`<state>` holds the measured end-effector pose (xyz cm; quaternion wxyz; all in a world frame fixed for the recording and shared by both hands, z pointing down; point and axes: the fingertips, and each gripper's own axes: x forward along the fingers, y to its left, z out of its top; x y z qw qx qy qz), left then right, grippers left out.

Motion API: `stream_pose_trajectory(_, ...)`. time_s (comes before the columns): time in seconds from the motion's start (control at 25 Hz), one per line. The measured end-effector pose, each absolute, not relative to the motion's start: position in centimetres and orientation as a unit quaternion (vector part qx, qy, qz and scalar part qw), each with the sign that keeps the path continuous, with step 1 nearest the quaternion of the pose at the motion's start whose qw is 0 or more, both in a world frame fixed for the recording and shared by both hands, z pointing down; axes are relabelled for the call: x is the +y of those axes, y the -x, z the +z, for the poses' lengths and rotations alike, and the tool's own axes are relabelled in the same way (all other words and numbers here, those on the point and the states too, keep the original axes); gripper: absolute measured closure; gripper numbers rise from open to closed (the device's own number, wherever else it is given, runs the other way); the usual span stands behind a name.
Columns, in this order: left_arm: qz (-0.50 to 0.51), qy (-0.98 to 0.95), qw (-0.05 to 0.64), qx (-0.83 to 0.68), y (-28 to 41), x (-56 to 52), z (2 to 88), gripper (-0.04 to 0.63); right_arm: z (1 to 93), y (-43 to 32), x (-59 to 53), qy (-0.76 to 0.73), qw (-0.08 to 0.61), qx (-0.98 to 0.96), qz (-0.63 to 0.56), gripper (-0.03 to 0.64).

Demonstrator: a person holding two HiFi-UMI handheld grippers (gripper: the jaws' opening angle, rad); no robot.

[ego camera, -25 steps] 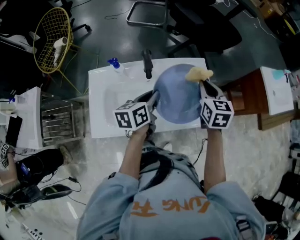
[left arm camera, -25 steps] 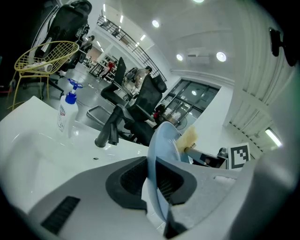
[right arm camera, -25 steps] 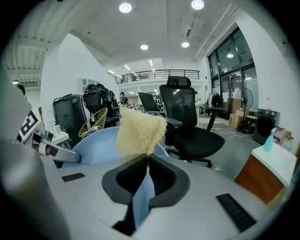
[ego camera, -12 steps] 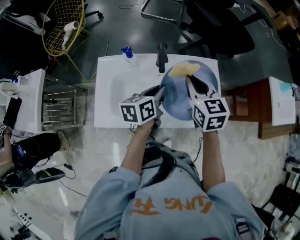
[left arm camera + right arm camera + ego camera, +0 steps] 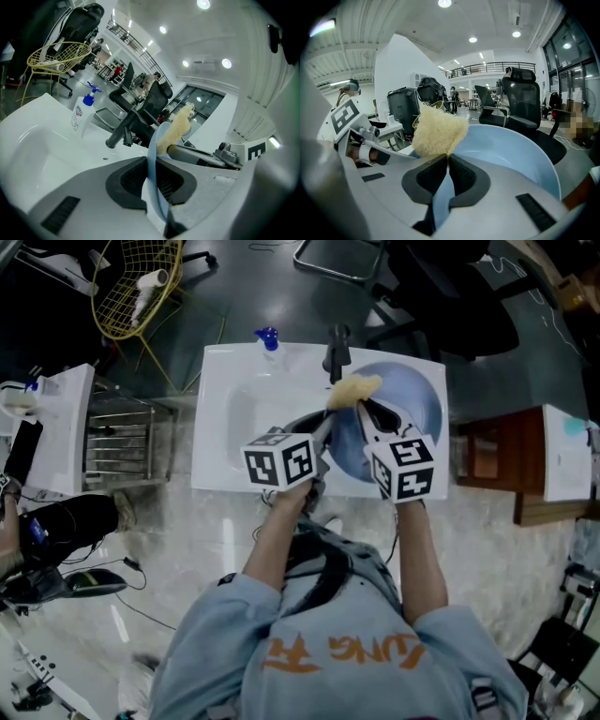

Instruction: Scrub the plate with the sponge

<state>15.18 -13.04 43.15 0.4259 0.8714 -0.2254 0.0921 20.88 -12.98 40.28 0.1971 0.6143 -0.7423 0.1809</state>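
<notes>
A light blue plate [image 5: 403, 413] stands tilted over the white sink [image 5: 234, 409]. My left gripper [image 5: 323, 432] is shut on the plate's left rim, and the rim [image 5: 153, 154] runs edge-on between its jaws. Held by my right gripper [image 5: 361, 409], a yellow sponge [image 5: 353, 388] is pressed against the plate's upper left part, close to the faucet. In the right gripper view the sponge [image 5: 438, 129] sticks out past the shut jaws, with the plate's hollow [image 5: 511, 150] to its right. The left gripper view shows the sponge [image 5: 176, 129] against the plate's face.
A black faucet [image 5: 336, 351] and a pump bottle with a blue head [image 5: 268, 338] stand at the sink's back edge. A metal rack [image 5: 117, 442] is left of the sink, a wooden table [image 5: 487, 460] right of it. A yellow wire chair [image 5: 141, 287] stands beyond.
My right gripper has carried the sponge leftwards across the plate, from its far right rim to its upper left near the faucet. The left gripper keeps its hold on the rim.
</notes>
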Motion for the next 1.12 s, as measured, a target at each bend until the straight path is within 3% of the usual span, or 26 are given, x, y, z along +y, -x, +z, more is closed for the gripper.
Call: stream_pose_trajectory(1.12,0.097,-0.866,0.432,-0.232,-15.3,-13.1,44.3,0.557,43.2,-34.1,-6.4,-0.728,0.206,-0.601,0.259,0.598)
